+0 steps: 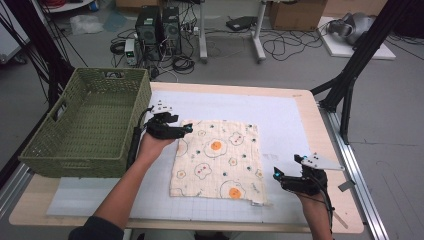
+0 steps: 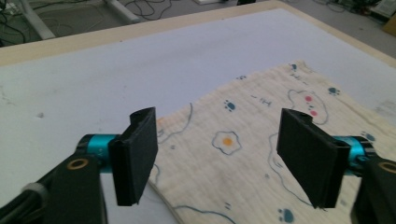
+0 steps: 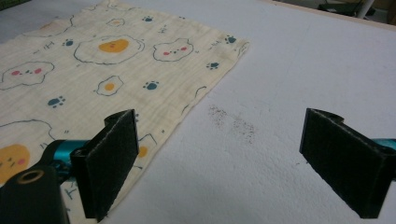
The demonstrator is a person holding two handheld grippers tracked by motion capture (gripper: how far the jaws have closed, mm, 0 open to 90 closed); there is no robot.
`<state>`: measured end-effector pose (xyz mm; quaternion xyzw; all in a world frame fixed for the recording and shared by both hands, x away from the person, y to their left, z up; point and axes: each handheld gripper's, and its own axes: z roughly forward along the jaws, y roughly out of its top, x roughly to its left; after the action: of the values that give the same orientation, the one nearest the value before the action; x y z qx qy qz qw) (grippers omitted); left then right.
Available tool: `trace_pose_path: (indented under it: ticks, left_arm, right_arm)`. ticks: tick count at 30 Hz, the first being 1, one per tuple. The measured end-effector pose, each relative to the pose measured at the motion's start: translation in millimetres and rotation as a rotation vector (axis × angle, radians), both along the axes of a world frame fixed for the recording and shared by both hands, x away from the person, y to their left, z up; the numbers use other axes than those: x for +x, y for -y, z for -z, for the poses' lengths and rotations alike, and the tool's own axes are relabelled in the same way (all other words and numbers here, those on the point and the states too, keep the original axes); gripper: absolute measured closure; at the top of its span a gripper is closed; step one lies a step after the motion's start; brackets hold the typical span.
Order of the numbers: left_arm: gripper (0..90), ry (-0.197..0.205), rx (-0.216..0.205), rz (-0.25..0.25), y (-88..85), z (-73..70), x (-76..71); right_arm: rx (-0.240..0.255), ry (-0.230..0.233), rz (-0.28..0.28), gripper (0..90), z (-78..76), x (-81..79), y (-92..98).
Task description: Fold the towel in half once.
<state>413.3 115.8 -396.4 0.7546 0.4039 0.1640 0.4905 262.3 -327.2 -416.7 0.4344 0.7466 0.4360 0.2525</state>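
A cream cloth (image 1: 217, 157) printed with fried eggs, bear faces and paw prints lies flat on the white mat. My left gripper (image 1: 186, 129) hovers at the cloth's far left corner. In the left gripper view its jaws stand open (image 2: 219, 126) above the cloth (image 2: 243, 154), with nothing pressed between the pads. My right gripper (image 1: 278, 175) sits near the cloth's near right corner. In the right gripper view its jaws are open (image 3: 224, 126) over bare mat, and the cloth's edge (image 3: 93, 60) runs under the left pad.
An empty green woven basket (image 1: 85, 122) stands at the table's left side, close to my left hand. The white mat (image 1: 285, 115) covers most of the wooden table (image 1: 327, 135). Beyond the far edge are computers, cables and desk legs on the floor.
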Motion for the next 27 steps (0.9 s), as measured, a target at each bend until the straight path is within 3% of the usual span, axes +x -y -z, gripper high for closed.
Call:
trace_pose_path:
  ticks: [5, 7, 10, 15, 22, 27]
  left_arm:
    - [33.8, -0.023, 0.006, -0.037, -0.2, 6.2, 17.3]
    - [33.8, -0.056, 0.017, -0.046, -0.8, 13.6, 21.4]
    - [34.0, -0.091, 0.059, -0.068, 2.1, 22.6, 24.8]
    - [40.4, -0.075, 0.141, -0.086, 11.1, 33.1, 29.3]
    - [47.7, -0.081, 0.216, -0.089, 16.3, 46.3, 33.7]
    - [51.5, -0.087, 0.226, -0.079, 18.1, 51.1, 34.5]
  right_arm:
    - [0.004, -0.003, 0.005, 10.9, 0.4, 0.0, 1.2]
    - [0.004, -0.004, 0.003, 10.9, 0.9, 0.2, 1.6]
    - [0.004, -0.011, 0.004, 10.9, 1.4, 0.3, 1.5]
    - [0.005, -0.022, 0.008, 10.9, 2.7, 1.4, 1.6]
    - [0.009, -0.040, 0.008, 10.9, 4.7, 4.6, -1.0]
    - [0.012, -0.069, 0.006, 10.9, 5.5, 14.7, -3.4]
